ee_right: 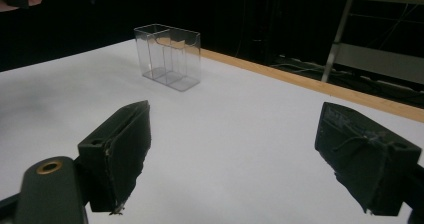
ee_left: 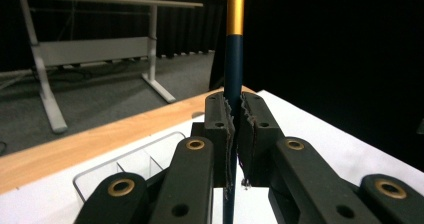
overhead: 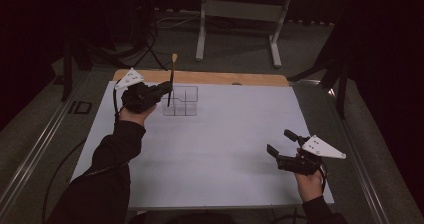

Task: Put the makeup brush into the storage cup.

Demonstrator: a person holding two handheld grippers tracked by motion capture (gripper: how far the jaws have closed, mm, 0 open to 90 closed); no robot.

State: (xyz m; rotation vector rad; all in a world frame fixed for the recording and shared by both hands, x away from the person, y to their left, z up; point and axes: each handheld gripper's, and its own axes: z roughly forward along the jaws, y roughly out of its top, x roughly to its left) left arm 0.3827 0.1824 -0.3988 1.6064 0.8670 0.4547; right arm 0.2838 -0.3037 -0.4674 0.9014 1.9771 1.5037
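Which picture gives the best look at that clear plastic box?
The right gripper view: the box stands whole and unblocked, dividers plain. In the high view it is small and faint; the left gripper view catches just a corner.

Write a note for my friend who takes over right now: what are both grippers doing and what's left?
Left gripper: jaws shut on a paintbrush, held upright above the clear divided holder.
Right gripper: jaws open, nothing in them, hovering over the white table near its right front.
Done: brush picked up.
Left, probably: lower the brush into a compartment and let go.
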